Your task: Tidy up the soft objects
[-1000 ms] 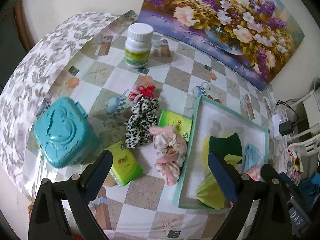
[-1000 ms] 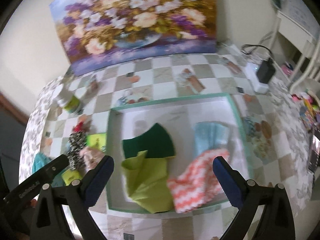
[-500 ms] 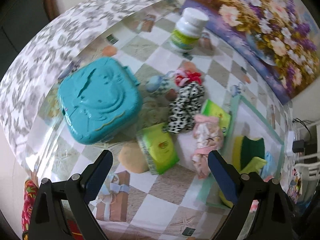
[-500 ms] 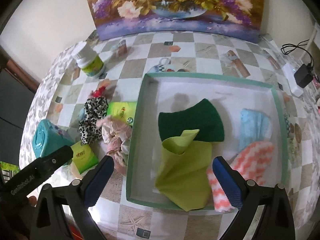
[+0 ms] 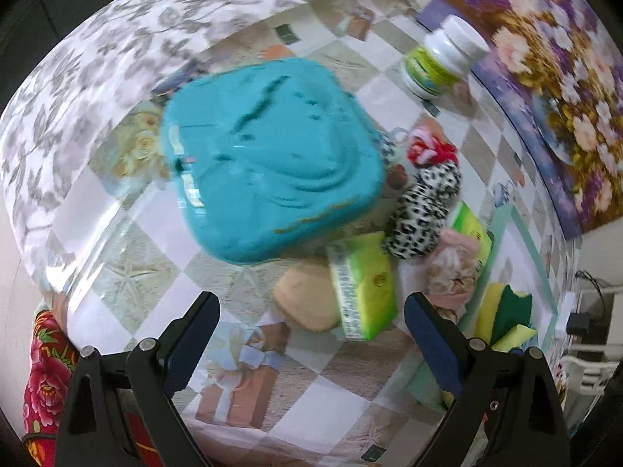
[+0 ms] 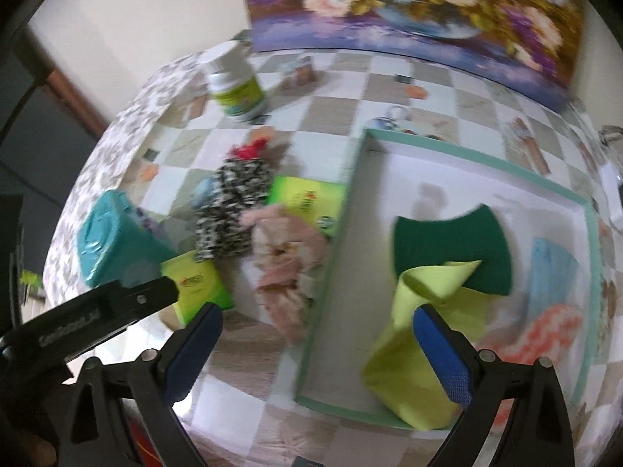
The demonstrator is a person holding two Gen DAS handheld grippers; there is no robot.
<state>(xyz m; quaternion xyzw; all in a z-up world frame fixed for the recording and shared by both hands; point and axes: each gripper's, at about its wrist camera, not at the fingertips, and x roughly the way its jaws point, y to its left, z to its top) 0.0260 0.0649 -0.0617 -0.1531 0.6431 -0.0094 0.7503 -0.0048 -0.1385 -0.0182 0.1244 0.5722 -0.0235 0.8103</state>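
A mint-rimmed white tray (image 6: 352, 179) holds a dark green pad (image 6: 455, 241), a yellow-green cloth (image 6: 420, 327), a light blue cloth (image 6: 553, 272) and an orange-white cloth (image 6: 545, 330). Left of the tray lie a pink scrunchie (image 6: 288, 257), a leopard scrunchie (image 6: 229, 210) and a red scrunchie (image 6: 251, 150). A tan sponge (image 5: 307, 299) lies beside a green tissue pack (image 5: 362, 284). My left gripper (image 5: 311, 323) is open and empty, low over the sponge. My right gripper (image 6: 317, 342) is open and empty over the tray's near left edge.
A teal plastic box (image 5: 268, 159) stands at the table's left. A white bottle with a green label (image 6: 233, 83) stands at the back. A second green pack (image 6: 307, 198) lies by the tray. A flower painting (image 6: 409, 7) leans on the wall. The table edge is near.
My left gripper has swung left and down toward the teal box and the sponge. My right gripper has moved left, from over the tray's middle to its left edge. Both stay open.
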